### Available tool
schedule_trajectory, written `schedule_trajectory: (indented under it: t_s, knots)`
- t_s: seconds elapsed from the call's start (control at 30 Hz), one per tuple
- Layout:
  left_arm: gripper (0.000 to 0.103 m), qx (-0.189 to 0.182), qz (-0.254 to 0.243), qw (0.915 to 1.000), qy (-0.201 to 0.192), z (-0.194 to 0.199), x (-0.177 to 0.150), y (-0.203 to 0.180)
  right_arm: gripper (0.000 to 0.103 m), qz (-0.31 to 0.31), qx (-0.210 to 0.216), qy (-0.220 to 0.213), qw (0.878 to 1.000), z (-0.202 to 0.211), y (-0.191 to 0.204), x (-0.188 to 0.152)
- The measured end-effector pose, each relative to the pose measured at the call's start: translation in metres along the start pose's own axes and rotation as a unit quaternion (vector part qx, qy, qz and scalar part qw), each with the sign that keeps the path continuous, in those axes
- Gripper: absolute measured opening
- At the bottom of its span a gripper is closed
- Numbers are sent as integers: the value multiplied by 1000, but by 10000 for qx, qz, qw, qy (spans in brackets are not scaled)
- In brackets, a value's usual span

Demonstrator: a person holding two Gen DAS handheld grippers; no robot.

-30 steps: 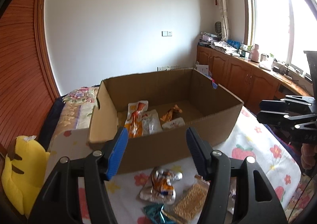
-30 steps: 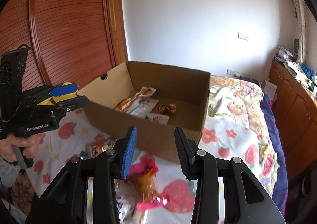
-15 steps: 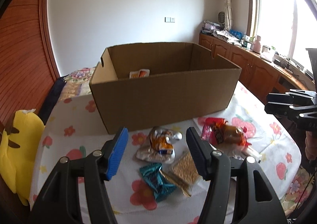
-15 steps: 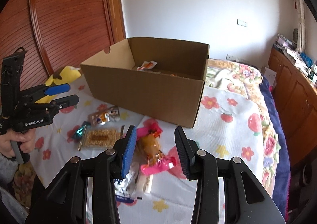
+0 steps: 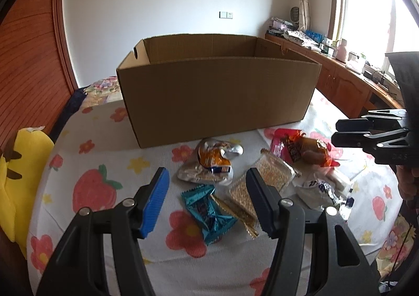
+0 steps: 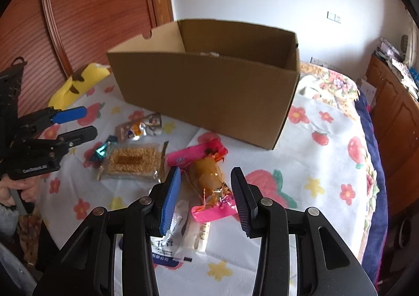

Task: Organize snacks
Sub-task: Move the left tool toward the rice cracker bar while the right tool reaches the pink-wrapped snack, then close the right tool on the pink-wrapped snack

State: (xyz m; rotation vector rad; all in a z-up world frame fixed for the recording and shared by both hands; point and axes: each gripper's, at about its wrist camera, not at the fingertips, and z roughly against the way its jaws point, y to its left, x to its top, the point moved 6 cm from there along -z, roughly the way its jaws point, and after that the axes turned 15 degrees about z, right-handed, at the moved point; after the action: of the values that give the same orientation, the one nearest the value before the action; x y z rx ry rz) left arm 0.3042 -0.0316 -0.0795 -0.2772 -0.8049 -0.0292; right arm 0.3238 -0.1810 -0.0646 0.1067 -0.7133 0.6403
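An open cardboard box stands on the floral bed sheet; its inside is hidden from here. In front of it lie a teal packet, an orange-and-silver packet, a clear-wrapped grain bar, a pink packet with a brown snack and white packets. My left gripper hangs open above the teal packet. My right gripper is open over the pink packet, not touching it.
A yellow plush toy lies at the bed's left side. Red-brown wooden doors rise behind it. A cluttered wooden cabinet runs under the window on the right. The bed's edge drops off at the right.
Both grippers have sunk toward the bed. The box's contents have dropped out of sight behind its front wall, and the loose snacks look larger. Neither gripper's opening has changed.
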Motion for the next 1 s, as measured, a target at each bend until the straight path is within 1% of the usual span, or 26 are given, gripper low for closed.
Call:
schedule_trajectory:
  t_s: [0.43,0.47,0.7,1.0]
  knots:
    - [62,-40,37,9999,113,-4,-9,4,43,96,108,373,9992,-39,1,-5]
    - [62,-50,38,9999,119,-4,-10,4,45,110,109,398,9991,-42,1,-6]
    - [62,-82,34,9999,145,-4,-12,3,48,125,311,425,9985,-53,-1,-2]
    - [62,-110,36,9998,150,-5,-11,0,50,141,433,622,9970,-72,-1,-2]
